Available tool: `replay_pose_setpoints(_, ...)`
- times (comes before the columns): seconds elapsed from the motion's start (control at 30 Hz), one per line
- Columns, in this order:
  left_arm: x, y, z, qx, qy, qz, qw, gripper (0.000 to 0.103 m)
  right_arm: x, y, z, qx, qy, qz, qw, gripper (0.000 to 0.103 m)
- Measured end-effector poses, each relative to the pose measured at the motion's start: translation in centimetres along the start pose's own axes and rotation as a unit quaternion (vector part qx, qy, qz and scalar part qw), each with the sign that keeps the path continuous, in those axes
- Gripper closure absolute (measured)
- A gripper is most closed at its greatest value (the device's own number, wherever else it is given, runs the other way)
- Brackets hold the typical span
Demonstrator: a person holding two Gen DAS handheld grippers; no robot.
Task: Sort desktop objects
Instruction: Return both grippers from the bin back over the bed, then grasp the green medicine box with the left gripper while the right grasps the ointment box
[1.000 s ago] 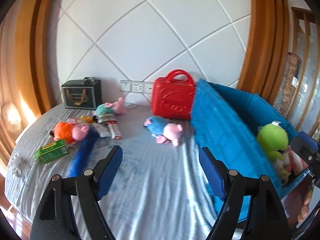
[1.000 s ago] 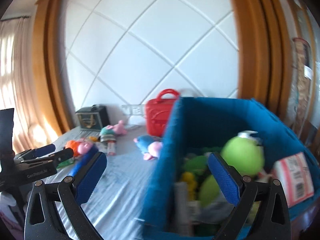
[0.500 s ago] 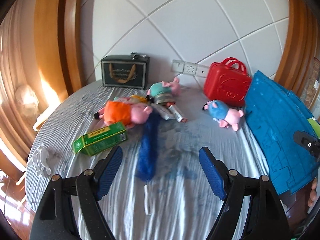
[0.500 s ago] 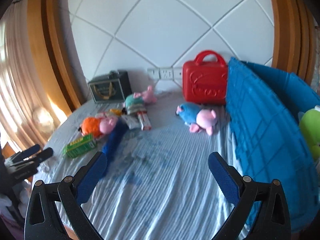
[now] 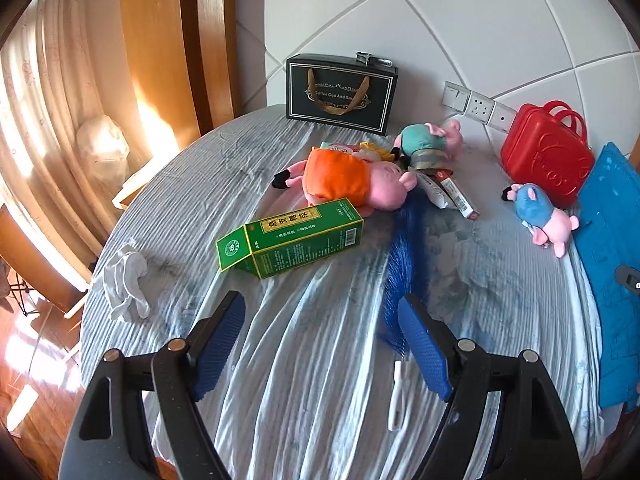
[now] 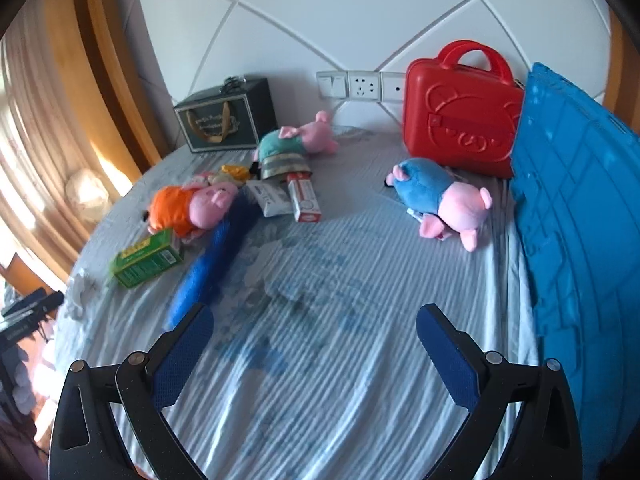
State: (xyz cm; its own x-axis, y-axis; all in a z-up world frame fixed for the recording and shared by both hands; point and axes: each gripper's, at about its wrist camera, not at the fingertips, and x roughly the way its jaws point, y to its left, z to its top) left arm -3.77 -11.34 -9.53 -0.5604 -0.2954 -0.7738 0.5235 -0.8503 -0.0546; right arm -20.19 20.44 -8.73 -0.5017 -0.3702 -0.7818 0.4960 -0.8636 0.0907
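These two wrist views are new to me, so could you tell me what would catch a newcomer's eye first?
Probably the red suitcase standing against the white wall at the back, right beside the blue basket. Next come the pig plush toys: an orange-dressed pig lying behind the green box, and a blue-dressed pig lying in front of the suitcase. Both grippers, left and right, are open and empty.

White quilted wall (image 6: 320, 20), sunlit curtains (image 5: 52, 120)

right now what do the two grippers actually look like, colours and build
Both match. The left gripper and the right gripper each have two matte black plastic arms with cut-out slots and silver pivot screws, ending in long fingers faced with ribbed blue pads. No cables, sleeves or hands show; a black side view of the left one carries small white lettering, too blurred to read.
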Motion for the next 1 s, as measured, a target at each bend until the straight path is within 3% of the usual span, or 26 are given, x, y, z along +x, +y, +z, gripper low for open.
replay_pose_setpoints(0.1, 2.2, 0.1, 1.2, 0.016, 0.011, 0.009, 0.9998, 0.024, 1.8, 0.1, 0.4, 0.001, 0.021, 0.012, 1.000, 0.000)
replay_pose_setpoints(0.23, 5.0, 0.7, 3.3, 0.028, 0.025, -0.016, 0.9991, 0.024, 3.6, 0.5, 1.1, -0.005, 0.036, -0.013, 0.999, 0.000)
replay_pose_setpoints(0.43, 11.3, 1.9, 6.7, 0.086, 0.056, -0.022, 0.9944, 0.024, 6.6, 1.2, 2.2, 0.027, 0.062, -0.031, 0.997, 0.000)
replay_pose_setpoints(0.6, 17.1, 1.8, 8.6, 0.150, 0.098, -0.029, 0.9834, 0.024, 9.9, 1.7, 3.2, 0.040, 0.091, -0.043, 0.994, 0.000)
replay_pose_setpoints(0.73, 20.0, 0.2, 8.2, 0.212, 0.123, -0.044, 0.9686, 0.024, 12.8, 2.2, 4.3, 0.034, 0.112, -0.052, 0.992, 0.000)
replay_pose_setpoints(0.83, 22.3, -0.8, 8.0, 0.228, 0.143, -0.050, 0.9617, 0.024, 15.2, 2.5, 5.3, 0.026, 0.124, -0.044, 0.991, 0.000)
replay_pose_setpoints(0.9, 23.8, -1.1, 8.0, 0.228, 0.155, -0.042, 0.9604, 0.024, 17.3, 2.6, 6.3, 0.021, 0.132, -0.044, 0.990, 0.000)
replay_pose_setpoints(0.93, 24.4, -1.3, 8.1, 0.229, 0.147, -0.025, 0.9619, 0.024, 17.9, 2.6, 6.6, 0.020, 0.134, -0.043, 0.990, 0.000)
replay_pose_setpoints(1.0, 24.8, -1.0, 8.7, 0.211, 0.143, -0.031, 0.9664, 0.020, 19.8, 2.6, 7.7, 0.017, 0.138, -0.037, 0.990, 0.000)
